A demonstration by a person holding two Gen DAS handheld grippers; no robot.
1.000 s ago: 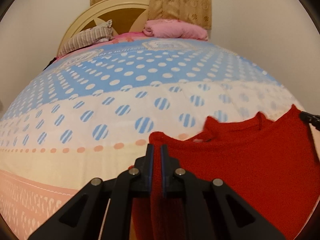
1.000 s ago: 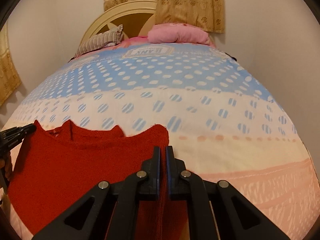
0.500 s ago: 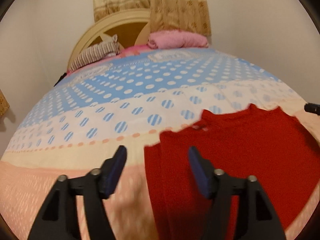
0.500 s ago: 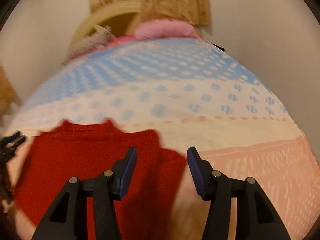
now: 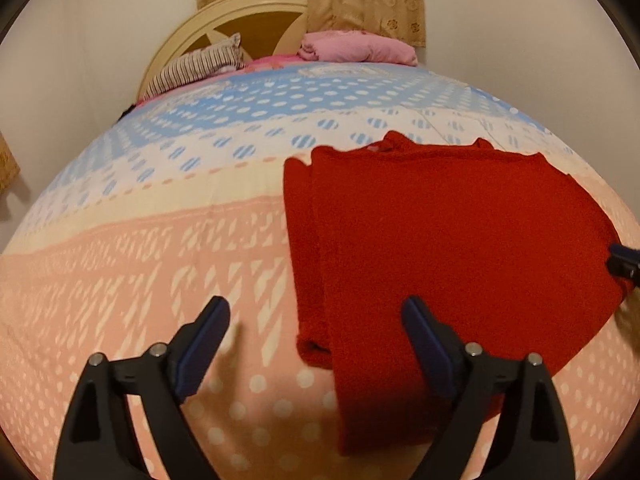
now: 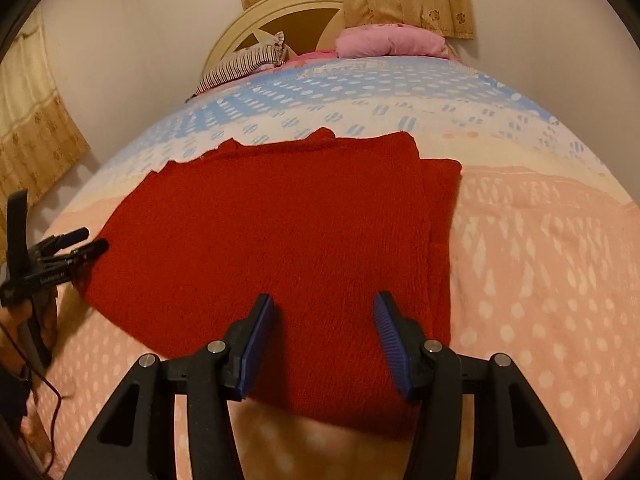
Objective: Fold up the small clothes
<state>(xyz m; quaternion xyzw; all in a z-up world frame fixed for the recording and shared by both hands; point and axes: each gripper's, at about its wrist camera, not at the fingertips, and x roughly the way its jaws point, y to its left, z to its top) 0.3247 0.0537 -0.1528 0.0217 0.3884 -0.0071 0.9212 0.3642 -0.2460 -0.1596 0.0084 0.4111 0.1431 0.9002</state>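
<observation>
Left gripper [image 5: 316, 344] jaws apart, empty; red sweater [image 5: 432, 240] right of centre. Right gripper [image 6: 324, 340] apart, sweater [image 6: 280, 232] directly ahead, nearer; long axis near-to-far.

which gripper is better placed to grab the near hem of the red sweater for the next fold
Probably the right gripper: its open jaws straddle the near hem of the red sweater. The left gripper sits off its left edge, mostly over the bedspread.
</observation>
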